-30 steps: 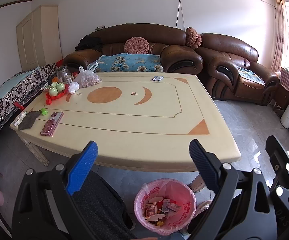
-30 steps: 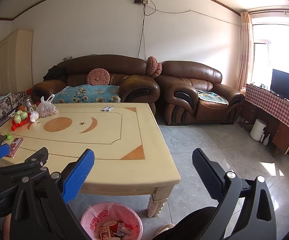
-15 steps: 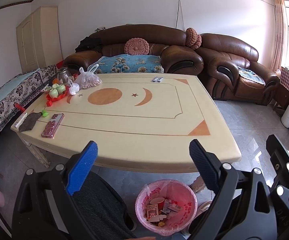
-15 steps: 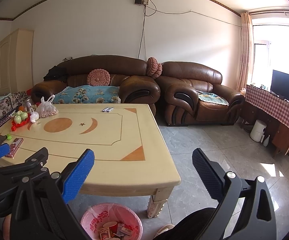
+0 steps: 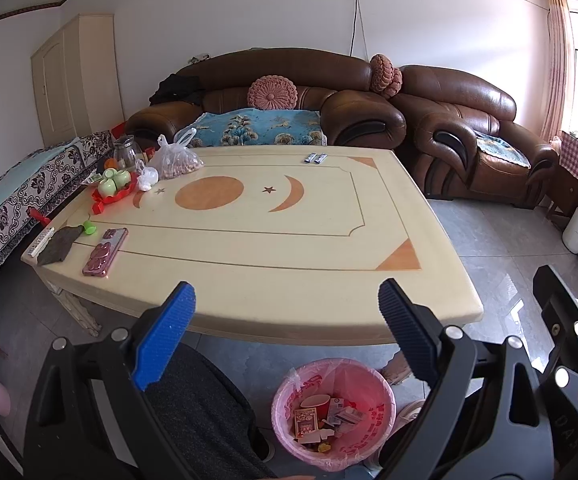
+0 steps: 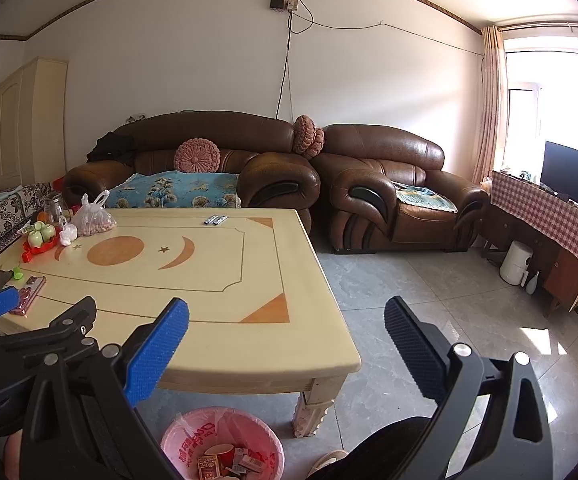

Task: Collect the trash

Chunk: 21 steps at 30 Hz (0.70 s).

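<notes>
A pink-lined trash bin [image 5: 332, 412] stands on the floor in front of the table, holding a red paper cup, small boxes and wrappers; it also shows in the right wrist view as the trash bin [image 6: 221, 444]. My left gripper [image 5: 285, 320] hangs open and empty above the table's near edge. My right gripper [image 6: 287, 342] is open and empty too, over the table's near right corner. Two small wrappers [image 5: 315, 157] lie at the far edge of the cream table [image 5: 289, 240]. A white crumpled scrap [image 5: 147, 179] lies beside the red tray.
At the table's left are a red tray with green cups [image 5: 113, 188], a plastic bag of nuts [image 5: 177, 162], a glass jar, a pink phone [image 5: 105, 251], a dark cloth and a remote. Brown sofas [image 6: 393, 192] stand behind. A tiled floor [image 6: 429, 300] lies right. A person's dark-clothed legs show below both grippers.
Both views have drifted very slightly; the table and bin sit a touch lower in the frames. Both grippers stay open and empty.
</notes>
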Each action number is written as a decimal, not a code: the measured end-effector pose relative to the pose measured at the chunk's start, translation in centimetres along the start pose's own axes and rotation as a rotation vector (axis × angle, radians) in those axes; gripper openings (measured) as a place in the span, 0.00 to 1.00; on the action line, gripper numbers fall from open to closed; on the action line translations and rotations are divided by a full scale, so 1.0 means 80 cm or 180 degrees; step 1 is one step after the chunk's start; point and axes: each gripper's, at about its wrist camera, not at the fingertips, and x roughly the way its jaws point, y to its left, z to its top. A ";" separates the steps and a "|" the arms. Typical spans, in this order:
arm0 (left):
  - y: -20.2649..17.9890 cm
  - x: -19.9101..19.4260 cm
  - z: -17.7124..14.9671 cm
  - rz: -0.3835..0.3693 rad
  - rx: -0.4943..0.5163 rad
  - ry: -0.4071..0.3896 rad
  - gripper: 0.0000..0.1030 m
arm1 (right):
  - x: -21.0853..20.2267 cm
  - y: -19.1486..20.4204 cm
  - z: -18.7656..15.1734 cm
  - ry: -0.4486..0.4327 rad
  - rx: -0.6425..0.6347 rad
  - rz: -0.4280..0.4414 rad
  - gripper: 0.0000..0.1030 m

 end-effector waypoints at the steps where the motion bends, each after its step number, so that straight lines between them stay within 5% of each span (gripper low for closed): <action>1: 0.000 0.000 0.000 -0.0004 0.0003 0.0005 0.88 | 0.001 0.000 0.000 0.0003 0.0001 0.0004 0.93; 21: 0.002 -0.004 0.003 0.0042 0.0009 -0.0009 0.88 | 0.003 0.000 -0.003 0.0005 -0.0026 0.0011 0.93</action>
